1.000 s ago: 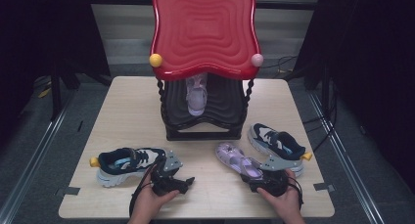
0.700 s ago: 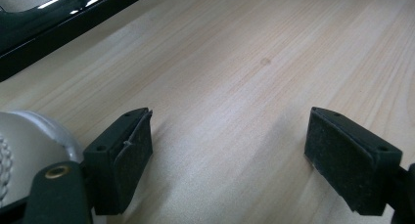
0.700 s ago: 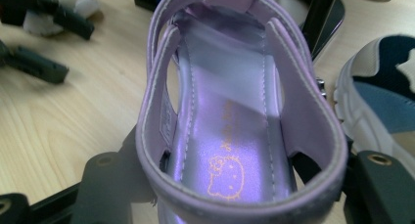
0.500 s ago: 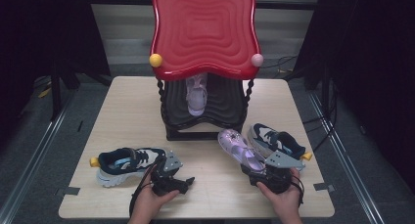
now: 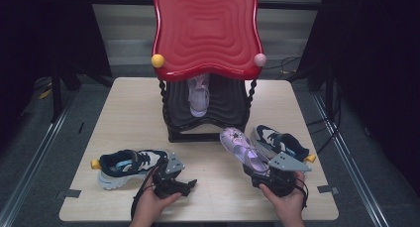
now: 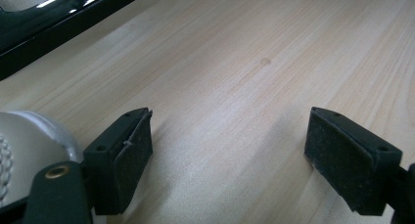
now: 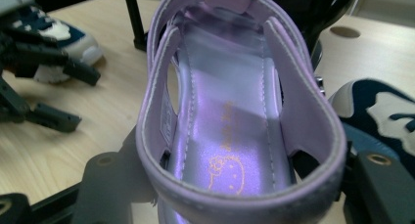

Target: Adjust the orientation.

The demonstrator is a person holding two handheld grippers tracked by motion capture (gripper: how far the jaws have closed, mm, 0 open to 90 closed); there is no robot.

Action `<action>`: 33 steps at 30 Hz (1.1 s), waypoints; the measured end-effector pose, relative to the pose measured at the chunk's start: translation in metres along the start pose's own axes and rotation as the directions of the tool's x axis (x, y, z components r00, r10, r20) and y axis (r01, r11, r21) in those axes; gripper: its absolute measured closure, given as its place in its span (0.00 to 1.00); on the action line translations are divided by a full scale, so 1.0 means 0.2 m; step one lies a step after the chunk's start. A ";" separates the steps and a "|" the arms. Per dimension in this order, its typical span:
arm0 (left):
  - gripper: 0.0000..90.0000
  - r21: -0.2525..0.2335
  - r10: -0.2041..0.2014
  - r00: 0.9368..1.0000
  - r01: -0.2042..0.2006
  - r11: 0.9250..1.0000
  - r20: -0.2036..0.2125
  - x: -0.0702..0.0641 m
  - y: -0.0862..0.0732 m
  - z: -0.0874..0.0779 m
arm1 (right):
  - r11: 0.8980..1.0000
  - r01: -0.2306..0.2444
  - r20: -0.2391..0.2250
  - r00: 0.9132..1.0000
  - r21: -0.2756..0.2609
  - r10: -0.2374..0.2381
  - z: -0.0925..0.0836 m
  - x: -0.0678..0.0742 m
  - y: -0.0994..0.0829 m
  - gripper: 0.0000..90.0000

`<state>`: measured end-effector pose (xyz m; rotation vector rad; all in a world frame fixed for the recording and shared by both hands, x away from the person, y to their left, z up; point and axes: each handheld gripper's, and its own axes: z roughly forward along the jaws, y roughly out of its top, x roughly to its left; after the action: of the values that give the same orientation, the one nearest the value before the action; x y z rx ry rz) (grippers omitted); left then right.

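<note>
A lilac sandal hangs above the table's front right, toe tilted up toward the rack. My right gripper is shut on its heel. In the right gripper view the sandal sits between the jaws of my right gripper, which press on its heel sides. My left gripper rests on the table at the front left, open and holding nothing. In the left gripper view my left gripper shows bare wood between its pads. A second lilac sandal stands on the rack's black lower shelf.
A rack with a red wavy top stands at the table's middle back. One navy sneaker lies beside the left gripper, its toe just left of the jaw. Another navy sneaker lies right of the held sandal.
My right gripper has risen with the lilac sandal, lifting it off the table and tipping its toe up toward the rack. The left gripper has stayed put.
</note>
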<state>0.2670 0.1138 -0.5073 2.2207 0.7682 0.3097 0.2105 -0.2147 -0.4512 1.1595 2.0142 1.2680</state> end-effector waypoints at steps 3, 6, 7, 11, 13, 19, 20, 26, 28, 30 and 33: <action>0.19 0.000 0.001 1.000 -0.001 1.000 0.000 0.00 0.00 0.00 | 1.000 -0.012 0.019 1.000 -0.028 0.012 -0.02 0.00 0.04 0.40; 0.19 0.000 0.000 1.000 0.000 1.000 0.000 0.00 0.00 0.00 | 0.998 -0.007 0.036 0.999 -0.057 0.009 -0.01 0.01 0.08 0.41; 0.19 0.000 0.000 1.000 0.000 1.000 0.000 0.00 0.00 0.00 | 0.998 -0.005 0.048 0.999 -0.064 0.008 -0.01 0.01 0.10 0.41; 0.19 0.001 0.000 1.000 0.000 1.000 -0.001 0.00 0.00 0.00 | 0.996 -0.022 0.089 0.996 -0.088 0.030 0.03 0.02 0.15 0.40; 0.19 0.001 0.000 1.000 0.000 1.000 -0.001 0.00 0.00 0.00 | 0.995 -0.027 0.112 0.993 -0.093 0.038 0.05 0.03 0.17 0.41; 0.19 0.000 0.000 1.000 0.000 1.000 0.001 0.00 0.00 0.00 | 0.992 -0.049 0.163 0.984 -0.120 0.068 0.14 0.04 0.23 0.40; 0.19 0.000 0.000 1.000 0.000 1.000 0.001 0.00 0.00 0.00 | 0.992 -0.050 0.166 0.984 -0.117 0.069 0.15 0.04 0.23 0.40; 0.19 0.001 0.000 1.000 0.000 1.000 0.001 0.00 0.00 0.00 | 0.988 -0.070 0.215 0.972 -0.140 0.099 0.24 0.06 0.26 0.40; 0.19 0.002 0.000 1.000 0.000 1.000 0.001 0.00 0.00 0.00 | 0.986 -0.071 0.226 0.969 -0.148 0.103 0.26 0.07 0.26 0.40; 0.19 0.001 0.000 1.000 0.000 1.000 0.001 0.00 0.00 0.00 | 0.985 -0.070 0.232 0.967 -0.157 0.105 0.28 0.08 0.27 0.40; 0.19 0.001 0.001 1.000 -0.001 1.000 0.001 0.00 0.00 0.00 | 0.984 -0.059 0.250 0.963 -0.167 0.100 0.30 0.09 0.29 0.40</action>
<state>0.2672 0.1138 -0.5072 2.2218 0.7663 0.3084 0.2702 -0.1573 -0.4252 1.2683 1.6636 1.2209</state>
